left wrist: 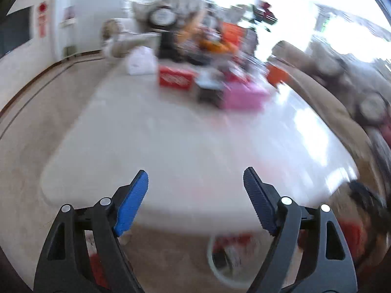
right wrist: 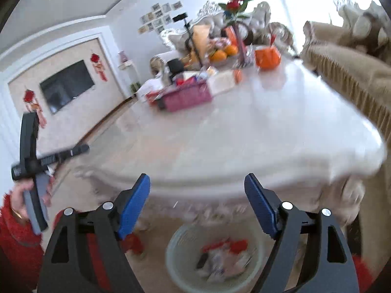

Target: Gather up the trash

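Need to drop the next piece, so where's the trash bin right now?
The trash bin sits on the floor just under the near edge of the white table, low centre in the right wrist view, below the open right gripper.

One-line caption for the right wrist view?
Open right hand-held gripper above a waste bin holding trash, beside a white table.

From my remote seat I see a white glossy worktop (right wrist: 281,127), beige tiled floor (left wrist: 29,146), dark wall television (right wrist: 67,85), red hangings beside it, small framed pictures (right wrist: 160,17), fringed tan sofa (right wrist: 354,78), bright window glare upper right.
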A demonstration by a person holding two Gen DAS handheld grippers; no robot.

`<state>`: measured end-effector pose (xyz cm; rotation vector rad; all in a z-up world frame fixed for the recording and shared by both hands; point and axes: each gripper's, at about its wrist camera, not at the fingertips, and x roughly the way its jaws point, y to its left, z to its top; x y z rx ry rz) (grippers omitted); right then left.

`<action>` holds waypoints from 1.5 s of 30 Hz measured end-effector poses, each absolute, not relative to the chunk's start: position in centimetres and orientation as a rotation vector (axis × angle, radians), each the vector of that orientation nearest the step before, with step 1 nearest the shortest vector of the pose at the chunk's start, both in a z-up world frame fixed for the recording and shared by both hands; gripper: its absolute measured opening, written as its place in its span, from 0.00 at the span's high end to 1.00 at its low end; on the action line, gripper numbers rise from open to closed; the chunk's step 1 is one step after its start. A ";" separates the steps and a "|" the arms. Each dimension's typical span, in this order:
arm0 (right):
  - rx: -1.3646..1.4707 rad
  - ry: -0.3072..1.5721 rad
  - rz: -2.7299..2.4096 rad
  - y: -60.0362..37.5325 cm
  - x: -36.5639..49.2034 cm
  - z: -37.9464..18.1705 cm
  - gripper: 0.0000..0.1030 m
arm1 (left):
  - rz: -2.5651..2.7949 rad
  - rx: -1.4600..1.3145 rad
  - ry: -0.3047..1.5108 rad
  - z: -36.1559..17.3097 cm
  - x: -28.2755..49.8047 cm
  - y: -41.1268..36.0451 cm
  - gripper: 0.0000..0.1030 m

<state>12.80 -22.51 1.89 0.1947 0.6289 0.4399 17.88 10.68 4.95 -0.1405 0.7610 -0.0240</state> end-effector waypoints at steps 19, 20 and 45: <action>0.271 0.868 0.293 -18.3 41.4 3.2 0.22 | 0.399 -0.636 1.036 1.9 49.2 13.2 0.24; 0.345 0.899 0.294 -18.4 42.5 2.8 0.22 | 0.400 -0.648 1.046 1.6 49.7 13.3 0.24; -0.001 1.094 0.083 -9.9 50.6 0.7 0.25 | 0.356 -0.303 1.180 -0.6 54.0 15.2 0.24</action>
